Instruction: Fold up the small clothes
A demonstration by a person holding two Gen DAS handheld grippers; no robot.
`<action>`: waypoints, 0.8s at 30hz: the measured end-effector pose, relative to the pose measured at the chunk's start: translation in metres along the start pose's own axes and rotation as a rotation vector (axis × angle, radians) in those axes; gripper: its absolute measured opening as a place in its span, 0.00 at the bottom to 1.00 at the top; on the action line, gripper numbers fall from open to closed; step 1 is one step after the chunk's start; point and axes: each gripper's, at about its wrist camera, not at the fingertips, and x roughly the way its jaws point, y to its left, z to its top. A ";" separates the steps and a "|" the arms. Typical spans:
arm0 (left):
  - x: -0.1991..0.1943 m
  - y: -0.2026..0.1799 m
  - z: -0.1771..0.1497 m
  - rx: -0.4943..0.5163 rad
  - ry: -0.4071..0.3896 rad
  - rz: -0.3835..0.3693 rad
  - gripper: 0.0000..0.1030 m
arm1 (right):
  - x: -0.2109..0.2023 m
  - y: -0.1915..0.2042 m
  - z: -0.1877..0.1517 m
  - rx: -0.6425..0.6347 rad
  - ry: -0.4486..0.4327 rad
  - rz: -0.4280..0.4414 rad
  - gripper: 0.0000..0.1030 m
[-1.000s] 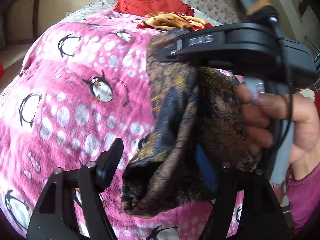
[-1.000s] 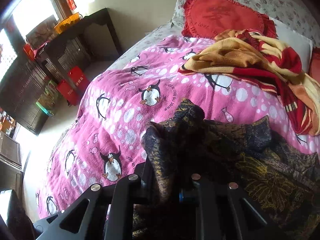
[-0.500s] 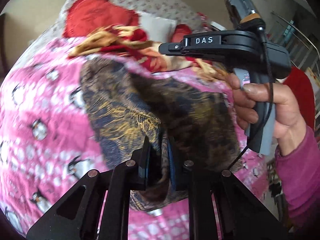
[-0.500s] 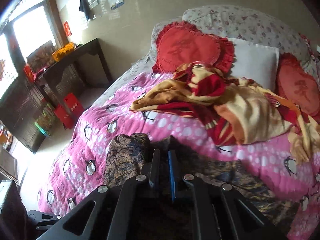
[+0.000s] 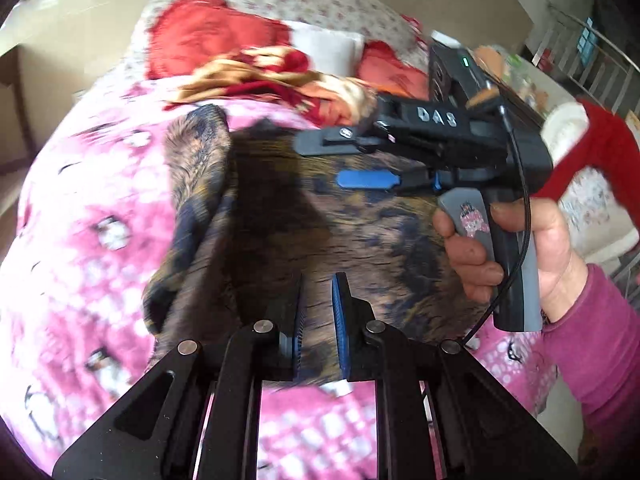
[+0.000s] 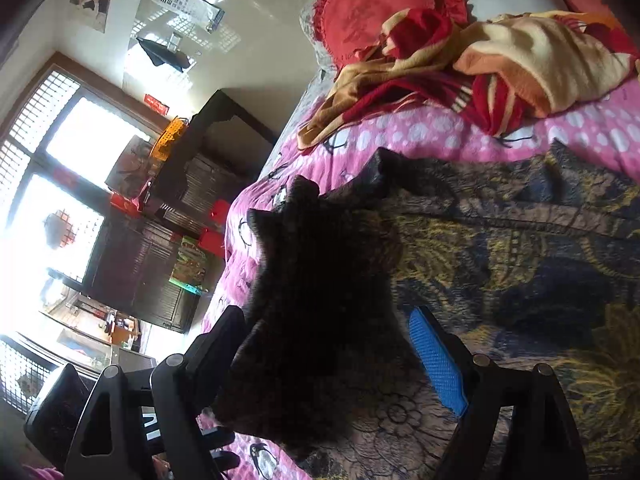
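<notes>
Dark patterned garment (image 6: 500,248) flat on pink bedspread (image 5: 92,216), left tool (image 5: 318,312) apparently slightly apart, right tool (image 6: 324,344) apart

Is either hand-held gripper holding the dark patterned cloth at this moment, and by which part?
No. Both are open over the cloth, which lies on the bed: the left hand-held gripper has a gap between its fingers, and the right hand-held gripper is spread wide.

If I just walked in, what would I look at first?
Probably the bright pink penguin blanket covering the bed, with the dark blue-and-gold patterned cloth spread flat on it. Both grippers, left and right, hover open just above that cloth. Behind it, near the head of the bed, a red heart-shaped pillow sits next to a crumpled red-and-yellow blanket.
</notes>
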 end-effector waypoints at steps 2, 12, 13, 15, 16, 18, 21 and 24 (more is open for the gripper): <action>-0.014 0.018 -0.007 -0.025 -0.040 0.034 0.44 | 0.015 0.011 0.001 -0.010 0.014 0.012 0.81; -0.011 0.116 -0.048 -0.252 0.004 0.187 0.68 | 0.102 0.081 0.021 -0.091 0.089 -0.112 0.83; -0.005 0.121 -0.051 -0.271 0.019 0.187 0.68 | 0.114 0.088 0.024 -0.089 0.105 -0.134 0.83; 0.008 0.126 -0.053 -0.286 0.018 0.182 0.68 | 0.138 0.100 0.026 -0.105 0.134 -0.164 0.83; 0.015 0.127 -0.055 -0.295 0.016 0.176 0.68 | 0.147 0.103 0.027 -0.119 0.147 -0.194 0.83; 0.028 0.128 -0.056 -0.316 0.014 0.139 0.68 | 0.167 0.111 0.030 -0.145 0.176 -0.248 0.83; 0.041 0.131 -0.054 -0.364 -0.018 0.079 0.67 | 0.187 0.117 0.035 -0.170 0.227 -0.314 0.83; 0.054 0.136 -0.046 -0.404 -0.022 -0.032 0.30 | 0.196 0.120 0.041 -0.189 0.266 -0.347 0.83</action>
